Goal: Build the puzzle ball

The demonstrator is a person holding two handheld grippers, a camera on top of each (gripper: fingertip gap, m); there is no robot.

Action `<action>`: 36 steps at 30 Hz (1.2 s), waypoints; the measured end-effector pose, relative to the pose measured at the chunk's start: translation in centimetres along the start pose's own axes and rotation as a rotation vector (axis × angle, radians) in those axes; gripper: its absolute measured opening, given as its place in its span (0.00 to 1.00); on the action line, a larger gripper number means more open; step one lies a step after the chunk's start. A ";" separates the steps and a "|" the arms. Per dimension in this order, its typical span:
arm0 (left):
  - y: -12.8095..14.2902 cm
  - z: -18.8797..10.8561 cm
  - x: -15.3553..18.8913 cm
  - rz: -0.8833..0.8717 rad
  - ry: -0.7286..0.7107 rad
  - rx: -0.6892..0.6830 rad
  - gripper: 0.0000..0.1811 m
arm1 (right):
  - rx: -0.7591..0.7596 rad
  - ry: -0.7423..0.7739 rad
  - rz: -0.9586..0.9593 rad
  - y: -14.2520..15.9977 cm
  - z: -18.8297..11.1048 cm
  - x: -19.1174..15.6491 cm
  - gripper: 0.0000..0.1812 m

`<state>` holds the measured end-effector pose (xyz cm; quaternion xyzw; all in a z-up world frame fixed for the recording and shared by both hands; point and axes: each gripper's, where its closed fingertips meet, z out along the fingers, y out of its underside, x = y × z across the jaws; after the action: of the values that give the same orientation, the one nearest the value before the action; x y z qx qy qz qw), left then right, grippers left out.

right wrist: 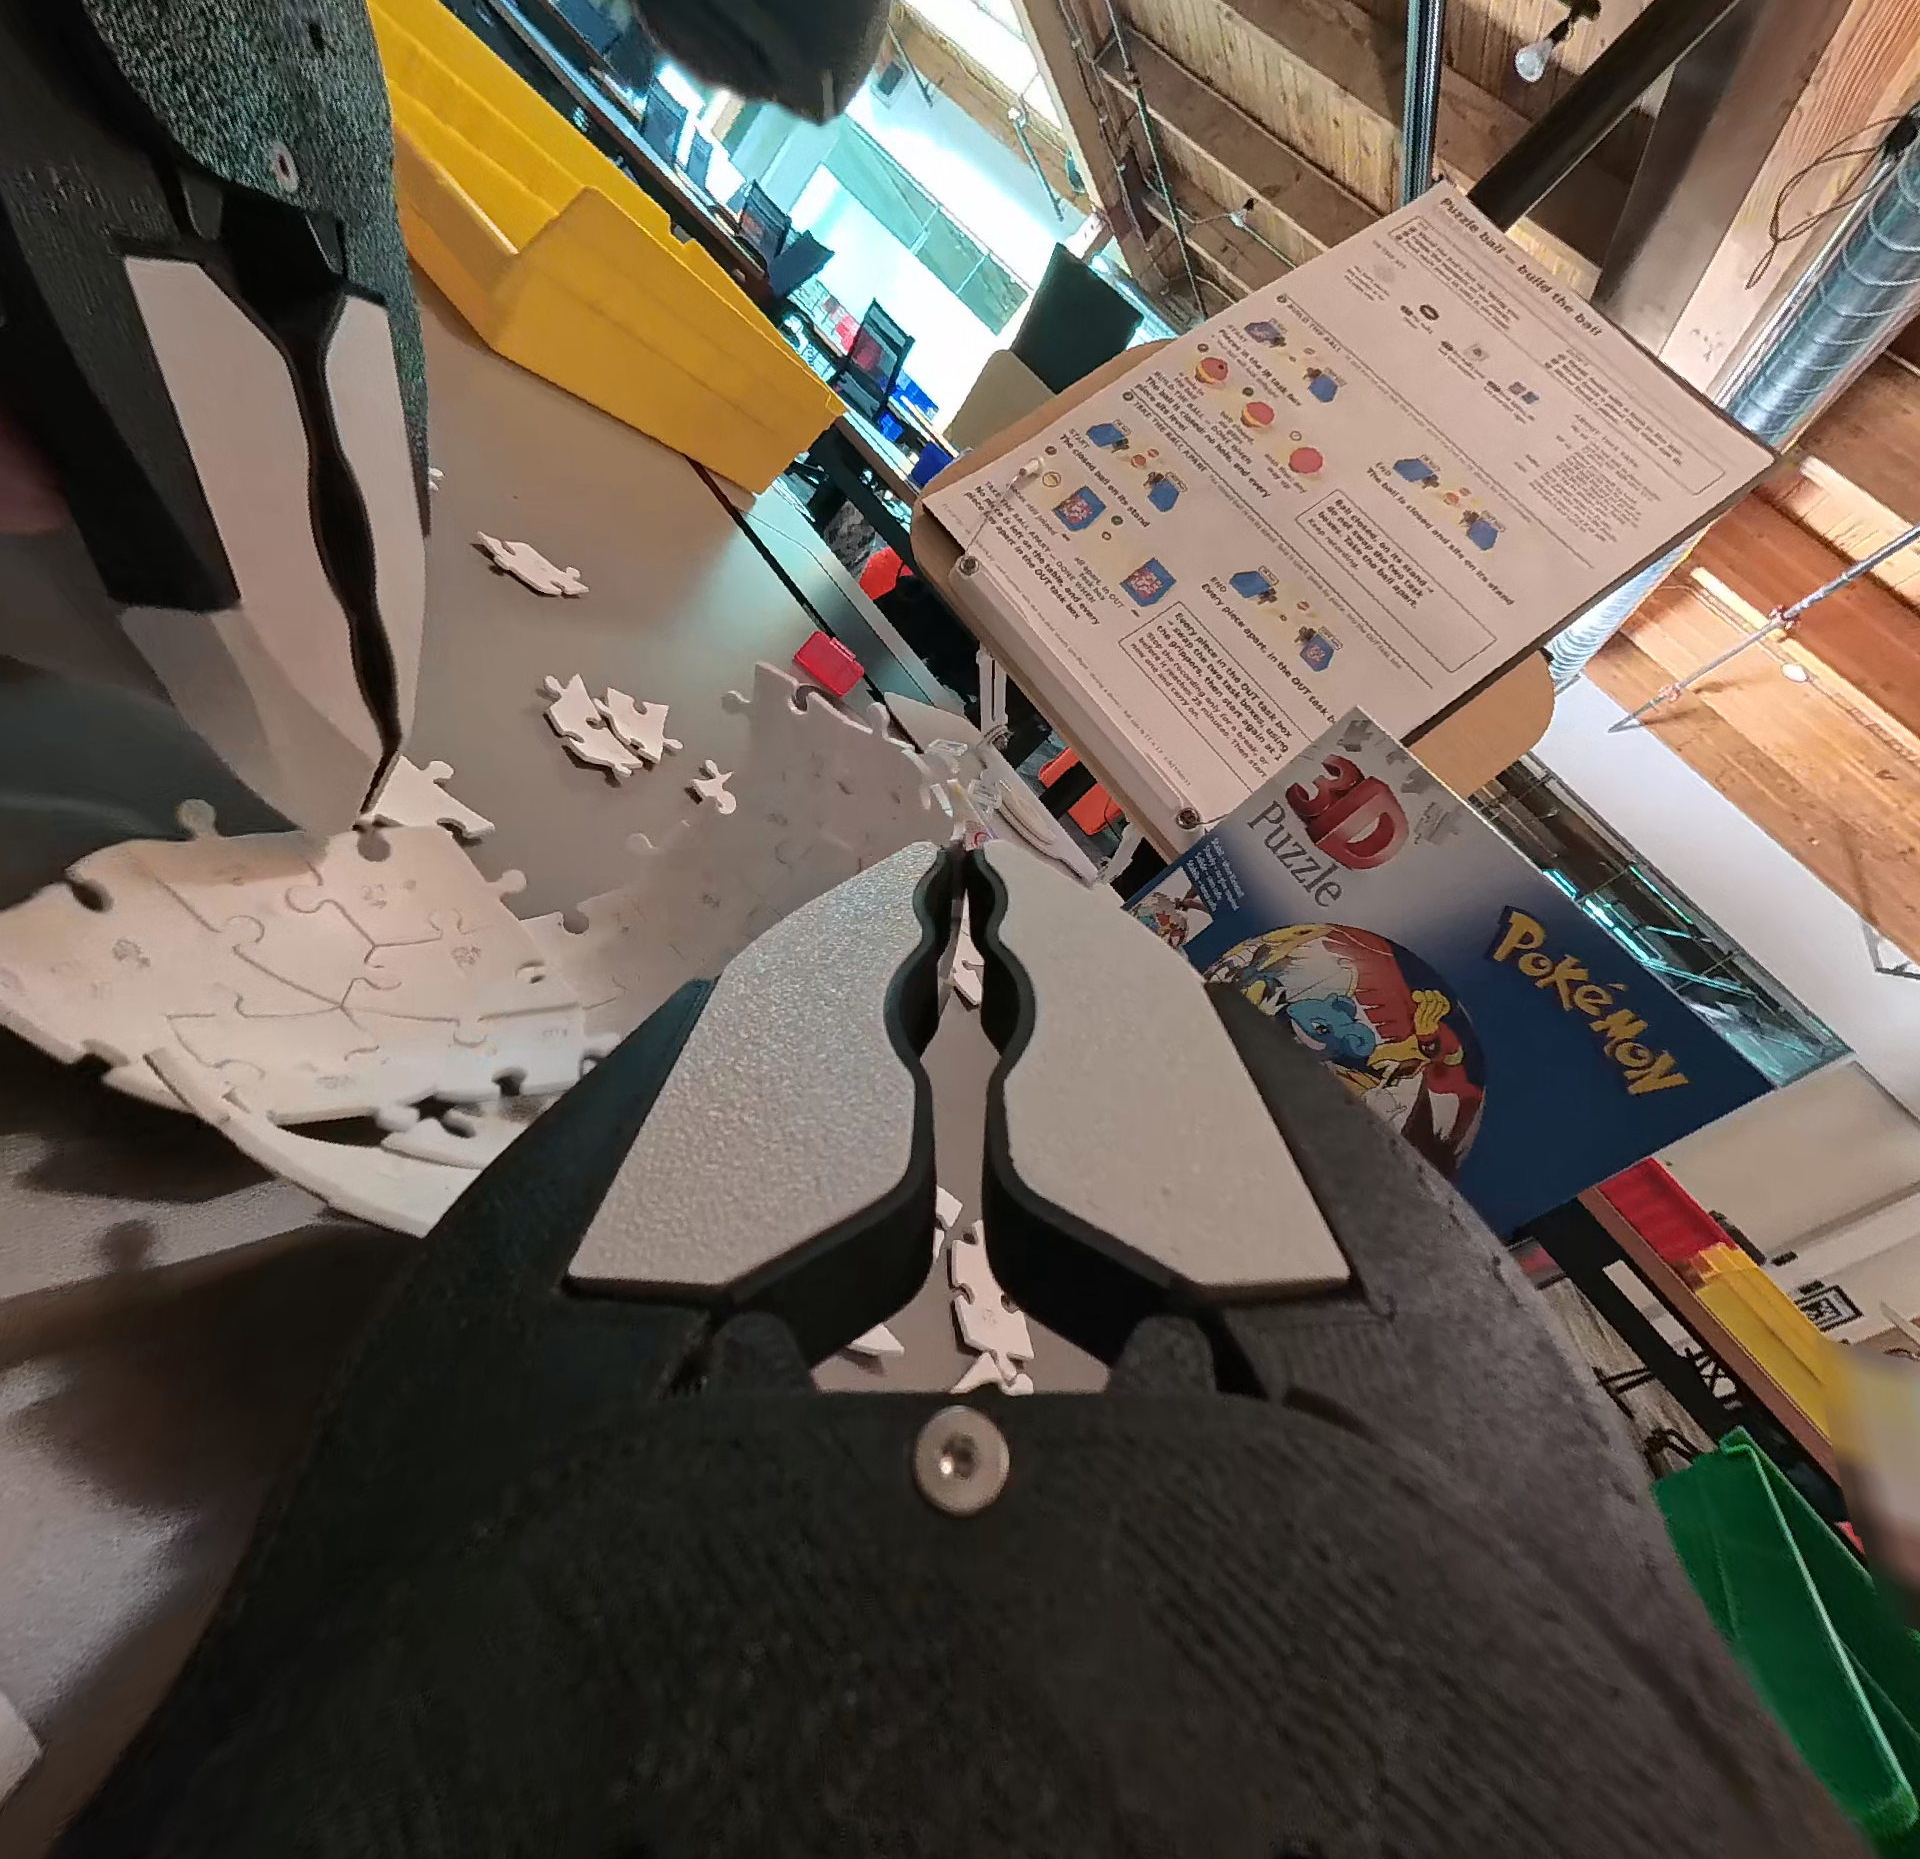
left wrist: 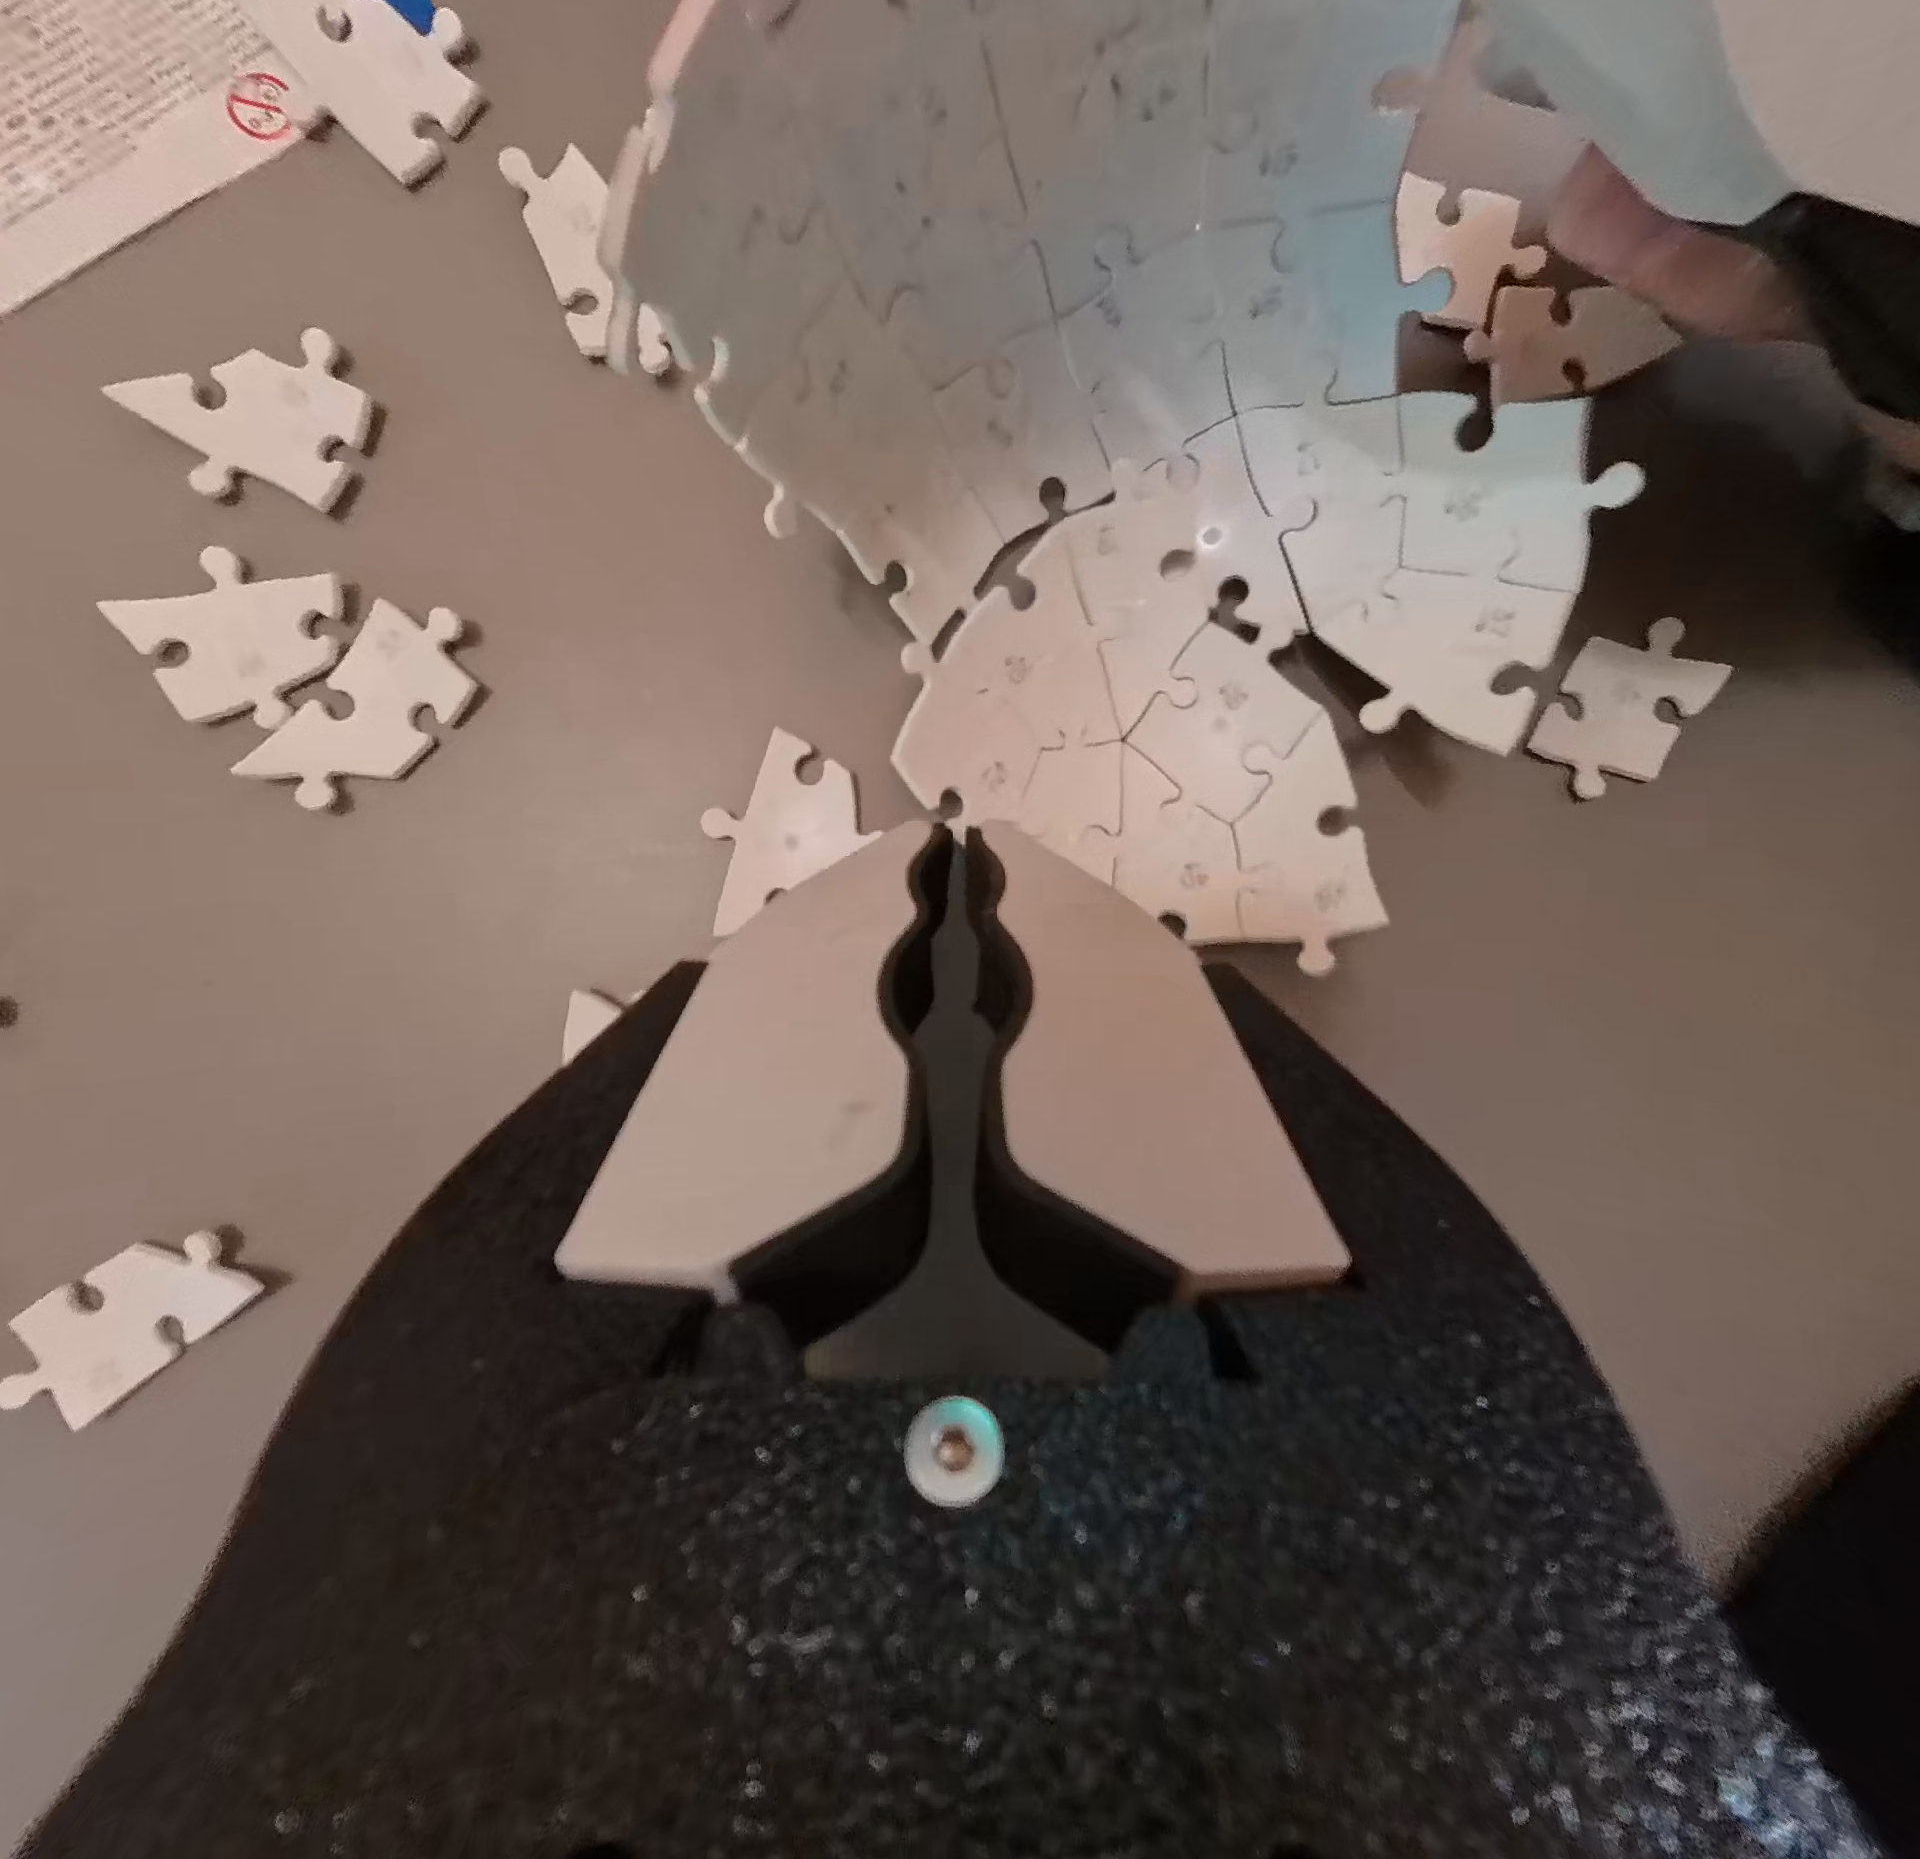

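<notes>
A white, partly built puzzle ball shell (left wrist: 1039, 251) stands tilted on the grey table (left wrist: 520, 926). A lower section (left wrist: 1143, 770) curves toward me, and a thin crack runs between it and the rest. My left gripper (left wrist: 958, 835) is shut, with its tips touching the lower section's near edge; it also shows in the right wrist view (right wrist: 376, 770). My right gripper (right wrist: 961, 855) is shut on the raised rim of the shell (right wrist: 821, 770). A blurred finger (left wrist: 1548, 33) of the right gripper shows at the shell's upper right rim.
Loose white pieces lie left (left wrist: 249, 438) and right (left wrist: 1631, 708) of the shell, and one lies near the gripper (left wrist: 125, 1321). A printed leaflet (left wrist: 104, 95) lies at the far left. A blue puzzle box (right wrist: 1455, 999), an instruction board (right wrist: 1299, 521), yellow bins (right wrist: 603, 292) and a green bin (right wrist: 1787, 1601) stand around the table. My right fingertips sit around 12 cm from my left ones.
</notes>
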<state>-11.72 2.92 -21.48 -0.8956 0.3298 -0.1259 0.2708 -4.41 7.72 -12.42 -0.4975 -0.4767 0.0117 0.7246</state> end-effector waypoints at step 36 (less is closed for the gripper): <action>-3.2 3.0 1.5 0.010 -0.081 0.056 0.00 | -0.004 0.043 -0.039 -0.4 0.1 -0.1 0.01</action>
<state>-7.72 5.17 -22.04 -0.8904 0.3195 -0.0974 0.3093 -4.71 7.56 -12.16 -0.4896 -0.4708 -0.0141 0.7338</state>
